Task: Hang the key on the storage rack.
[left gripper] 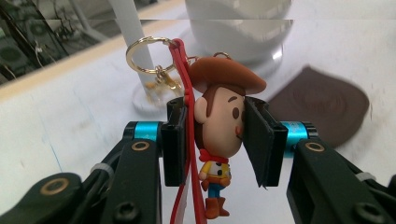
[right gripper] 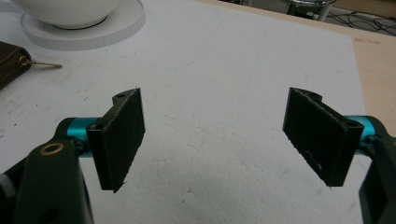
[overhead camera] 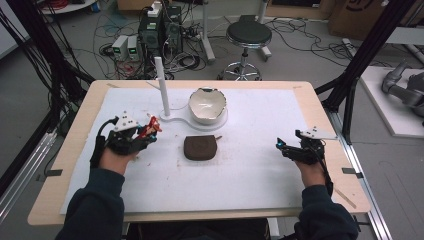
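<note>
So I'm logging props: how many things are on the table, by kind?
Cowboy-figure keychain with gold ring and red strap, held in the left jaws: 1
Brown zipped leather pouch: 1
White ceramic bowl: 1
White stand with upright post: 1
Total: 4

No text, label or number can be read anywhere. A cardboard box (overhead camera: 356,15) carries print, too blurred to read.

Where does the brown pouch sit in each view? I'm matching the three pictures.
High view: the brown pouch lies mid-table, in front of the white bowl.
Left gripper view: the pouch is at right, beyond the jaws.
Right gripper view: its zippered corner shows at the left edge.
Shared landmark: the white bowl.
</note>
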{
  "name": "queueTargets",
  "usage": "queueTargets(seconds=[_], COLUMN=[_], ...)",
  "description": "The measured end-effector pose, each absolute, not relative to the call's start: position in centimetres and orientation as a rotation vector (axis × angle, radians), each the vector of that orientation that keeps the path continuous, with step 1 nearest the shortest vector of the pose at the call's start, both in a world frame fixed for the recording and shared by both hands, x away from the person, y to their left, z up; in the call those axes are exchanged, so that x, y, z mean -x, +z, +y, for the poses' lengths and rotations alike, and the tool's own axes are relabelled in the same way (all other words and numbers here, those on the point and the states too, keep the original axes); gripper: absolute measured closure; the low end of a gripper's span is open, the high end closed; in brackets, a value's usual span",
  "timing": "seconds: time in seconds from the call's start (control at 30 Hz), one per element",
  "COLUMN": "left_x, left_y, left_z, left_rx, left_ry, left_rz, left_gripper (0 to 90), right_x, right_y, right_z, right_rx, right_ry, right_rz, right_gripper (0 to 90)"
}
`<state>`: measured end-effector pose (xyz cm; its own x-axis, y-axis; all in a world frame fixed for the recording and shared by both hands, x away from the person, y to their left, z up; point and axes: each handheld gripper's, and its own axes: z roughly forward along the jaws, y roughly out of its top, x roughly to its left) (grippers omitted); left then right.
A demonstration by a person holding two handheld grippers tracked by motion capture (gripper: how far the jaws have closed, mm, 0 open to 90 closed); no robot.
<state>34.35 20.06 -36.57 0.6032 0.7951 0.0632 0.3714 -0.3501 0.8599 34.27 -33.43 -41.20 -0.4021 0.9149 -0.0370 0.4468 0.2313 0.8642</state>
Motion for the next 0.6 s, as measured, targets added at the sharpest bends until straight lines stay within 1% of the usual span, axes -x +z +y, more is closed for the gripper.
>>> queueTargets(seconds=[0.13, 0.47, 0.6], left_x=[-35.9, -38.7, -39.2], left_y=[-34.5, -31.0, -30.3], left_z=[19.5, 18.2, 18.1], left_rx=[-1.931, -1.905, -1.915], left_ry=[0.638, 0.665, 0.668], left_rz=[0.906, 0.881, 0.883], left_gripper=[61.4, 61.4, 61.4], right_x=[-34.3, -34.2, -34.2], right_y=[-41.2, -41.1, -41.2], right_z=[-33.5, -33.5, -33.5], right_rx=[-1.246, -1.243, -1.249], right_ry=[1.095, 1.098, 1.099], right_rz=[1.956, 1.952, 1.951], right_gripper=[21.1, 21.1, 21.1])
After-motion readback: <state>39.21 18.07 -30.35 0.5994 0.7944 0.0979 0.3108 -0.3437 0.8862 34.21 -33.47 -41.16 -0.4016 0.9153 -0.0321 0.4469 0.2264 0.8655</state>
